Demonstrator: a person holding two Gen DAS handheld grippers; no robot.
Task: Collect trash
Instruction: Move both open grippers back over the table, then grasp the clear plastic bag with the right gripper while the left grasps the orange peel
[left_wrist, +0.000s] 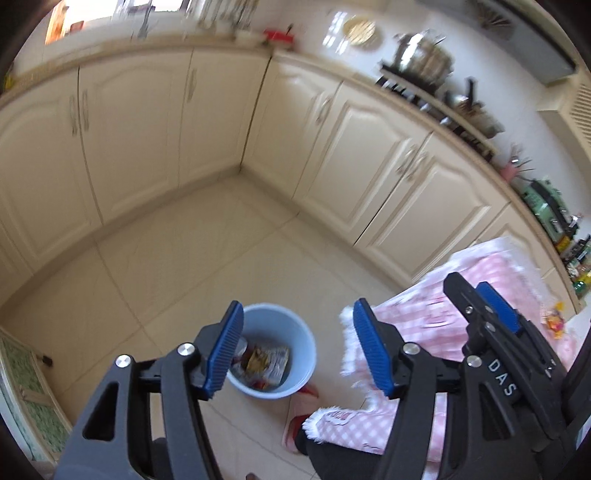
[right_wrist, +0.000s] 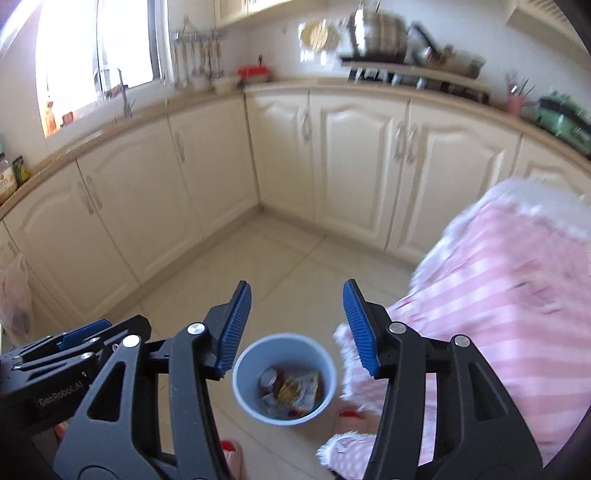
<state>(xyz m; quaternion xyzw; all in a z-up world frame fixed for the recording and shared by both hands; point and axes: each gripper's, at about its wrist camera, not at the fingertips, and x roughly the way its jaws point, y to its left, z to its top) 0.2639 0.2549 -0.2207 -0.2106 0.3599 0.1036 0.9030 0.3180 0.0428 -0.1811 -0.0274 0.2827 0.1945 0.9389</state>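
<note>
Above the kitchen floor, both grippers, left (left_wrist: 297, 347) and right (right_wrist: 297, 326), gape empty, the blue trash bucket (right_wrist: 243, 387) of wrappers directly below.

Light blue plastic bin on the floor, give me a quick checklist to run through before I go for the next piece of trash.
1. Light blue plastic bin upright on the tiled floor: ok.
2. Trash inside it, crumpled wrappers and what looks like a can: ok, nothing seen over the rim.
3. Left gripper open and empty: ok.
4. Right gripper open and empty: ok.
5. Floor around the bin free of dropped trash: ok where visible; the pink checked cloth hides the part to the right.
6. Next piece of trash located: cannot tell; the small colourful bits at the right edge are too blurred.
</note>
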